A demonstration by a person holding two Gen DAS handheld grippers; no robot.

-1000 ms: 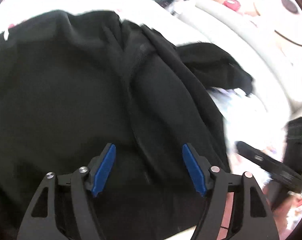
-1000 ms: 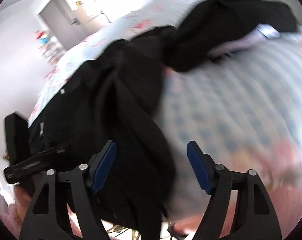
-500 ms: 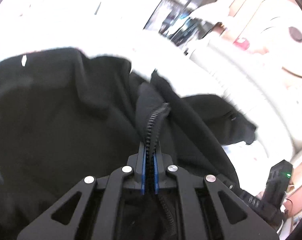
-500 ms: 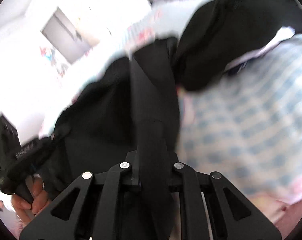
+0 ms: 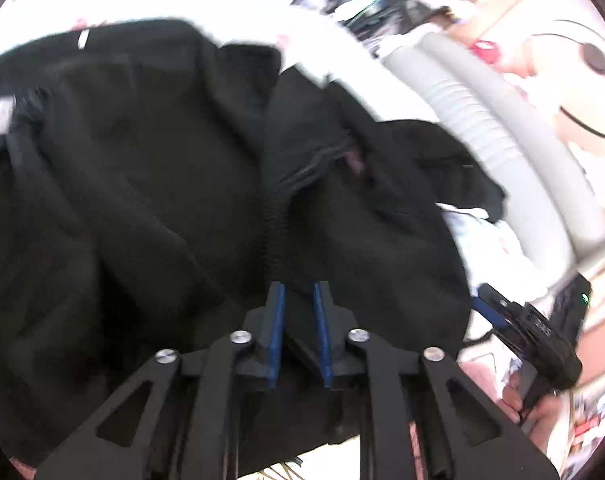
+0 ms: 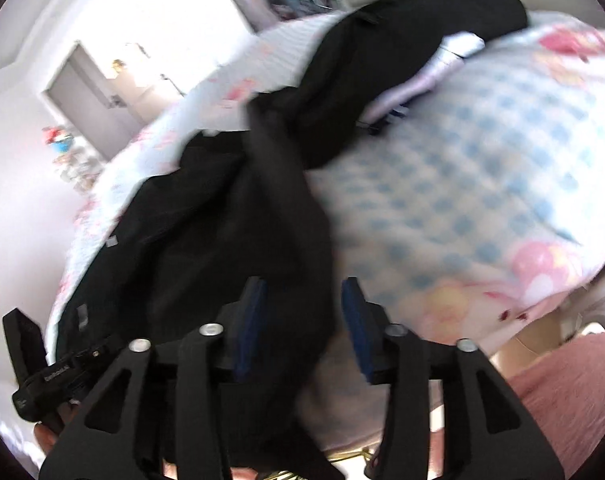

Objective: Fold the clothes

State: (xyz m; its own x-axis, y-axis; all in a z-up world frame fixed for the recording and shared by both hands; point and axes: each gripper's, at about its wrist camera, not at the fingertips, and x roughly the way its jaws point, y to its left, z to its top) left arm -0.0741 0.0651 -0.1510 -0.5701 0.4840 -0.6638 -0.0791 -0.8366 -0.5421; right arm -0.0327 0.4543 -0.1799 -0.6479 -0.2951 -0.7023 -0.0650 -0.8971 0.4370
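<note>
1. Bedspread (image 6: 482, 184), pale quilted cotton with blue checks and pink flowers: serving as landmark, spreading under all other items.

2. Black zip-front fleece garment (image 5: 150, 184): lying crumpled across the near part of the bedspread, sleeve trailing toward its far end. Its long axis is judged to be running away from both grippers; the toothed zipper edge (image 5: 271, 236) is running straight ahead from the left fingers.

3. Second black garment (image 6: 402, 52), loosely bunched: sitting at the far end of the bedspread, overlapping a white cloth.

4. Right gripper (image 6: 302, 312), black frame with blue pads: jaws opening, standing roughly half apart at the bedspread's near edge; a fold of the fleece is hanging between them, pads apparently not pressing.

5. Left gripper (image 5: 298, 304), same make: jaws opening, gap narrow; zipper-edge cloth is lying between the pads, seemingly loose. Judged the nearer hand for regrasping the zipper edge.
</note>
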